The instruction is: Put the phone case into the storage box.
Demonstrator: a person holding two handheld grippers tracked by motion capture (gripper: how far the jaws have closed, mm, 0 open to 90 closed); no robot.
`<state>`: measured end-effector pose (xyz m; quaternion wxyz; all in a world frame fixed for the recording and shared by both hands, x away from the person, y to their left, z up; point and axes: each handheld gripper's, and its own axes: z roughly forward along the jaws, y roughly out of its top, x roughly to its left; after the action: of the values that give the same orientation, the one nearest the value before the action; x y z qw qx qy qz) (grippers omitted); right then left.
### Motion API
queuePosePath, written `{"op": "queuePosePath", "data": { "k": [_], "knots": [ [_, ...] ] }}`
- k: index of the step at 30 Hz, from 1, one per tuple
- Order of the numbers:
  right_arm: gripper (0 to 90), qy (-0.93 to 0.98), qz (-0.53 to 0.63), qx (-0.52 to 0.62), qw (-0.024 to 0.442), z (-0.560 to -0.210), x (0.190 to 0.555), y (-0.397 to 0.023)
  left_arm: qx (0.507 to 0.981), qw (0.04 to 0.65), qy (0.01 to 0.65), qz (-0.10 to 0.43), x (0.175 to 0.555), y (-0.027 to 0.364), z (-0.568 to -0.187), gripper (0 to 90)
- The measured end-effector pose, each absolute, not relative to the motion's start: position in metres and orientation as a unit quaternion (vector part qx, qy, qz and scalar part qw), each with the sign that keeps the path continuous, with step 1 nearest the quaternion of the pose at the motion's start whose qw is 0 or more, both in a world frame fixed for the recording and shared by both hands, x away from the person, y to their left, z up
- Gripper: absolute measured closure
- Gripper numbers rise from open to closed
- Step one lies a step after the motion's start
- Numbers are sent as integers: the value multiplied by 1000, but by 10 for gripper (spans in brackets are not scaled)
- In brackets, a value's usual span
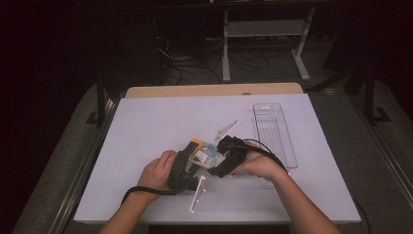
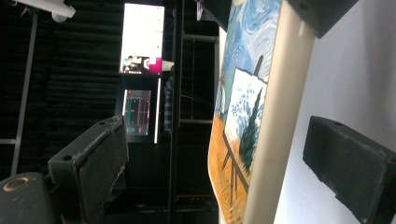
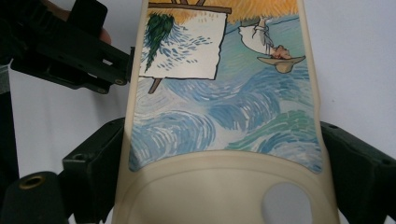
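looking down, we see both grippers meet at a phone case (image 1: 207,155) mid-table, a clear tray (image 1: 275,134) to its right. the right gripper (image 3: 224,154) clamps the case's sides, showing its painted art. the left gripper (image 2: 229,154) straddles its edge, jaws wide, not pinching.

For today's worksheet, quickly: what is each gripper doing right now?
Left gripper: open, jaws either side of the phone case, not touching it.
Right gripper: shut on the phone case, a jaw against each edge.
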<state>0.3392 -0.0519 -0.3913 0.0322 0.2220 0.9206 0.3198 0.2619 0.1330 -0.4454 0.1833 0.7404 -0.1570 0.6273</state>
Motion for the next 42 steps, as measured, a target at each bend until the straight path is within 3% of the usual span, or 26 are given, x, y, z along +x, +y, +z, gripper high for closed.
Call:
{"op": "queuePosePath", "data": {
  "k": [15,32,42],
  "knots": [
    [102,921,323,217,31,-391,338,-50,740,187,-179,621,259,133,-448,259],
    [102,921,323,217,30,-390,339,-51,744,179,-200,612,255,131,-447,536],
    [102,920,323,218,31,-390,339,-51,751,172,-199,606,255,131,-445,610]
  ]
}}
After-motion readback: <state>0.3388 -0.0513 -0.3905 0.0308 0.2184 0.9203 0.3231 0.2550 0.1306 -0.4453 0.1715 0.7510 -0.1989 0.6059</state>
